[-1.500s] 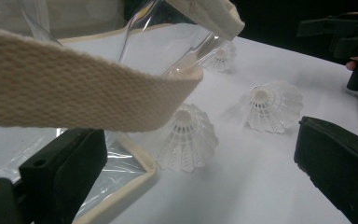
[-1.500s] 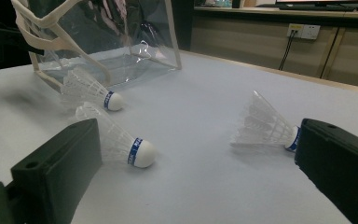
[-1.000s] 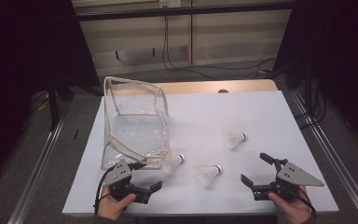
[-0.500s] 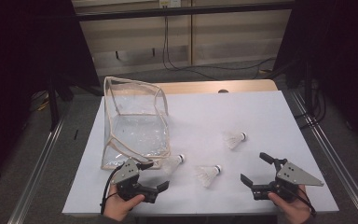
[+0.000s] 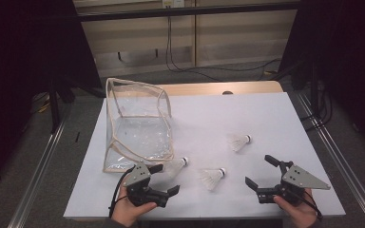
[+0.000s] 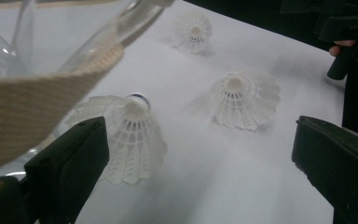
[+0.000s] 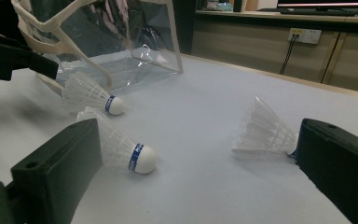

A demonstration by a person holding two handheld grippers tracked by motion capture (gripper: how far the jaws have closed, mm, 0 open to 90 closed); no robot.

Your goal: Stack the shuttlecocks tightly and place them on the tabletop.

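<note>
Lying on a white table [image 5: 266,114] in a dim room, three shuttlecocks [image 5: 213,178]; both grippers [image 5: 164,179] [image 5: 262,172] gape, empty.

Left gripper view: clear bag [image 6: 51,70] cut off by top and left edges, its tan trim blurred close to the lens. Right jaw cut off at right edge. Right gripper view: far shuttlecock [image 7: 265,128], cork hidden behind right jaw.
</note>
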